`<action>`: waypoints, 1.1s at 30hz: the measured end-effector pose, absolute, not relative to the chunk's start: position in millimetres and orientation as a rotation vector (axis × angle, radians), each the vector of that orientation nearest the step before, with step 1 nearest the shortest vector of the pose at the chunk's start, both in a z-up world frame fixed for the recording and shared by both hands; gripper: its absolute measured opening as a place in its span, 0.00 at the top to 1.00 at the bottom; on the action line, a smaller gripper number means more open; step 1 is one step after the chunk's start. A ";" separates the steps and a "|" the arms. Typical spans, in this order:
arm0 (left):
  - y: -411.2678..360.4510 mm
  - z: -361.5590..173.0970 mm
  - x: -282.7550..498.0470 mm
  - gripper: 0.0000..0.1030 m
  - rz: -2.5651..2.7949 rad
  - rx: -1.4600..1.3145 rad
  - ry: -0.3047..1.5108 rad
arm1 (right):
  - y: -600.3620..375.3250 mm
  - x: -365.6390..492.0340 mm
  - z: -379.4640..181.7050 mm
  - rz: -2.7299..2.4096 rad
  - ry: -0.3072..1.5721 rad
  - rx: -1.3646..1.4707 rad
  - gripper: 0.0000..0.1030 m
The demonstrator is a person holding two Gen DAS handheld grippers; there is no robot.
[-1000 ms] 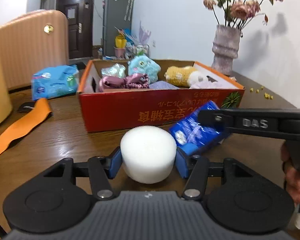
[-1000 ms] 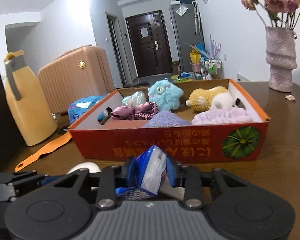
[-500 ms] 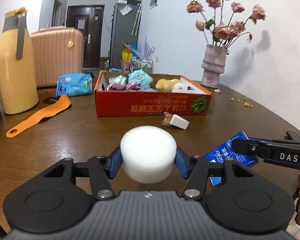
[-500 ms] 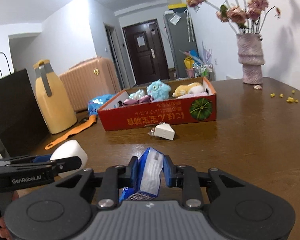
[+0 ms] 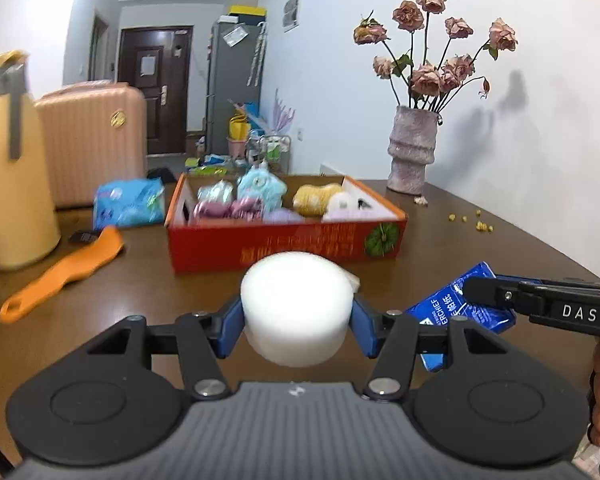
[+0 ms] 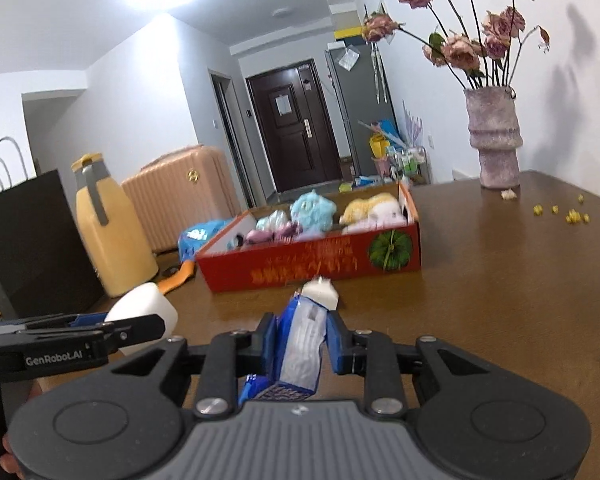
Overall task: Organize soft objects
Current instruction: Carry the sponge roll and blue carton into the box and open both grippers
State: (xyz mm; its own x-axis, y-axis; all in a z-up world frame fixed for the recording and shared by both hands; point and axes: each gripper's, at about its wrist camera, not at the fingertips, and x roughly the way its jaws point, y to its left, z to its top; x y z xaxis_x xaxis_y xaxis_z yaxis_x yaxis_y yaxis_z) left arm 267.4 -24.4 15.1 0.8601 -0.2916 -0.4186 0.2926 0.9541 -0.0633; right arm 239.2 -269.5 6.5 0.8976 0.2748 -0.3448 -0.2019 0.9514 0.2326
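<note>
The white foam puck (image 5: pixel 296 306) sat pinched between the blue pads of the left gripper (image 5: pixel 296 326), lifted above the brown counter (image 5: pixel 140 300), with the red box (image 5: pixel 284 240) of plush toys some way ahead. In this left wrist view the foam bulged past the pads on top and below, so the hold looked shallow; too hard a squeeze could have made the puck pop out forwards, and a loose one could have let it sag and drop short of the box. The right gripper (image 5: pixel 474 292) came in from the right edge, near the left one, so a careless swing might have knocked the two tools together

From the right wrist view, the right gripper (image 6: pixel 302 344) was clamped on a blue tissue pack (image 6: pixel 300 344), its pads pressing the crinkled wrapper narrow. The slick film could have slid through the pads, since much of the pack hung below them. A small white wrapped piece (image 6: pixel 320 292) lay on the counter (image 6: pixel 500 280) just in front of the box (image 6: pixel 312 256), where a low pass could have swept it aside. The box was already crowded, so a drop on top of the toys might have rolled off
</note>
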 end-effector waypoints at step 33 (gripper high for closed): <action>-57.1 11.3 635.7 0.21 -0.292 -0.098 0.668 | -273.8 609.3 1.6 0.087 0.635 0.415 0.49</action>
State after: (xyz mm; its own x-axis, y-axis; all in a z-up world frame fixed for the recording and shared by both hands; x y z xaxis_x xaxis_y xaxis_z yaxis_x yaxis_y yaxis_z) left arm 635.7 -57.1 11.3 0.7460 -0.2979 -0.5956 0.2353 0.9546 -0.1828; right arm 609.3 -273.8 1.6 0.8045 0.2038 -0.5579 0.0469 0.9145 0.4018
